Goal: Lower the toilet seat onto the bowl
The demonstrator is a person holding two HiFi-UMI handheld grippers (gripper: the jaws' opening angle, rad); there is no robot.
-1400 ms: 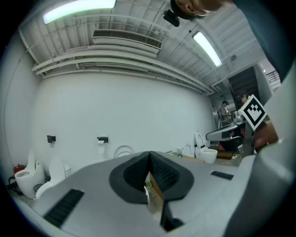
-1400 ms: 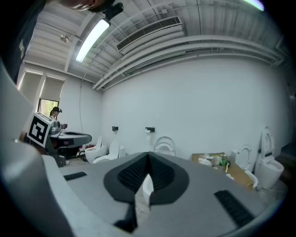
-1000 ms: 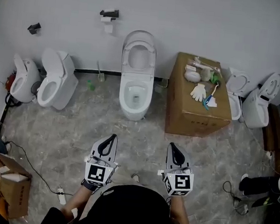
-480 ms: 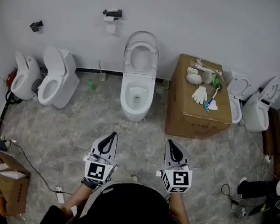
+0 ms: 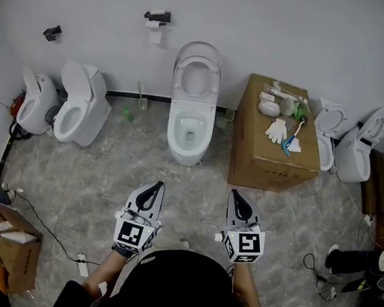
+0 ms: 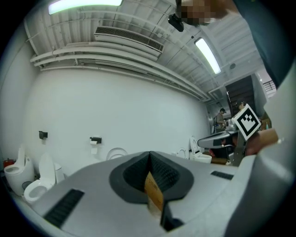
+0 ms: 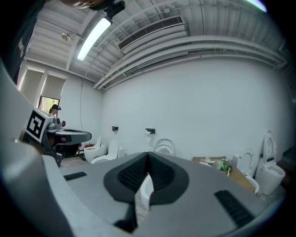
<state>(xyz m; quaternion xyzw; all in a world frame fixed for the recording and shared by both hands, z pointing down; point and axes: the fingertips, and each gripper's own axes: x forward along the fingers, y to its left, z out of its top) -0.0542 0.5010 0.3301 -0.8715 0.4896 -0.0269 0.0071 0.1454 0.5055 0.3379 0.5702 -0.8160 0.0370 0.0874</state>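
Several toilets line the white wall [image 5: 293,37] above a grey marbled floor [image 5: 195,184]. Biggest on that floor is the cardboard box [image 5: 273,158] at my 1 o'clock, standing just beside the toilet bowl [image 5: 189,132], which sits dead ahead at 12 o'clock. The toilet seat [image 5: 183,80] is up. It stands raised at the bowl's 12 o'clock edge, leaning back toward the wall, well clear of the rim.

Two spare toilets [image 5: 81,104] sit at my 10 o'clock, and another pair of toilets [image 5: 357,143] at 2 o'clock. Close in front of me, well apart from the bowl, I hold my left gripper [image 5: 157,187] at 11 o'clock and my right gripper [image 5: 235,195] at 1 o'clock, both pointing ahead toward the wall. The left fingers [image 6: 132,173] are clenched tip to tip on nothing. The right fingers [image 7: 162,178] are likewise pressed together and empty. A white glove [image 5: 275,129] lies on top of the box.
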